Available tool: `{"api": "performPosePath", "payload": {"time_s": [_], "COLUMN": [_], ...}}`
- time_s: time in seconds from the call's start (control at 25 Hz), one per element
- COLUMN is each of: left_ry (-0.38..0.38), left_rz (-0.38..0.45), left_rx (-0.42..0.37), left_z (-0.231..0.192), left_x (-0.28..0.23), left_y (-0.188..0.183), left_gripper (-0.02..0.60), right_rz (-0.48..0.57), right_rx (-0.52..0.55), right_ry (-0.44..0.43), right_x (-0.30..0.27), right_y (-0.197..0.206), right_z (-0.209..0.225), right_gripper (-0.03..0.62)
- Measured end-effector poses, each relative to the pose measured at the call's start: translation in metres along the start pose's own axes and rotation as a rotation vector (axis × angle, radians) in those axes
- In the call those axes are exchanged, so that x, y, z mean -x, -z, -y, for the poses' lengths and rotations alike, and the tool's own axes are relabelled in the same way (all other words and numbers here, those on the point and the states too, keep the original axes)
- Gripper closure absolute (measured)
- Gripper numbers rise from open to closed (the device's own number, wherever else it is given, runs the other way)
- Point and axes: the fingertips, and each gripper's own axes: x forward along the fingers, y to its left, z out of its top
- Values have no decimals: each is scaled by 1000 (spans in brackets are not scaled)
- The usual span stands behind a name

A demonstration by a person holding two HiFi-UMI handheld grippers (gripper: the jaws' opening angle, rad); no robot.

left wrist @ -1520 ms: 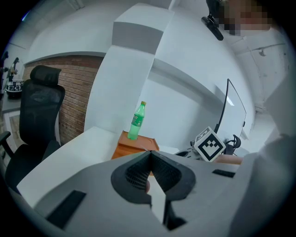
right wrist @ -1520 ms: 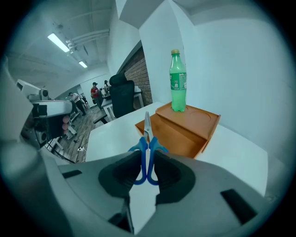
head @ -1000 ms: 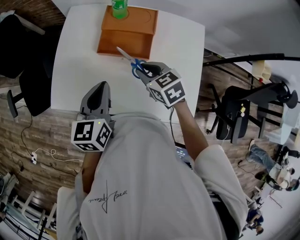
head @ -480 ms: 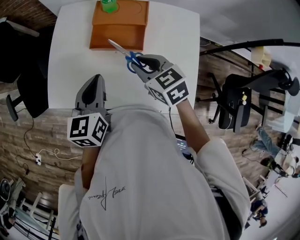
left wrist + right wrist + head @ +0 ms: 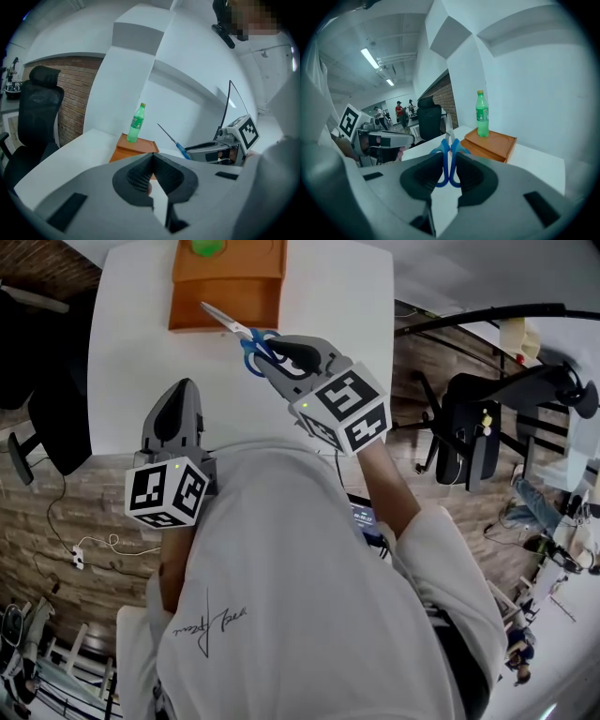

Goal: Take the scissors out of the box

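My right gripper is clamped on the blue handles of the scissors. The blades point ahead of the jaws, over the near edge of the box, and I judge them lifted clear. My left gripper has its jaws together and holds nothing. Recommendation: keep the clamp firm, keep the blades short of the bottle ahead, and draw back over bare table.

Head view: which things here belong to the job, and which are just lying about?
Belonging: scissors, gripped by the right tool; orange box.
Lying about: green bottle standing on the box; left tool, shut, empty; black chair.
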Motion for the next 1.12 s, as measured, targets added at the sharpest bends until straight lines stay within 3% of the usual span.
{"api": "performPosePath", "payload": {"time_s": [0.32,1.12], "left_ry": [9,20], "left_rz": [15,31], "left_rx": [12,10], "left_z": [0,-3], "left_x": [0,1], "left_y": [-6,-16], "left_gripper": [574,574], "right_rz": [59,89], "right_rx": [-35,-77], "right_ry": [31,58], "right_x": [12,22], "right_y": [-4,-5], "right_z": [1,3], "right_gripper": [497,497]}}
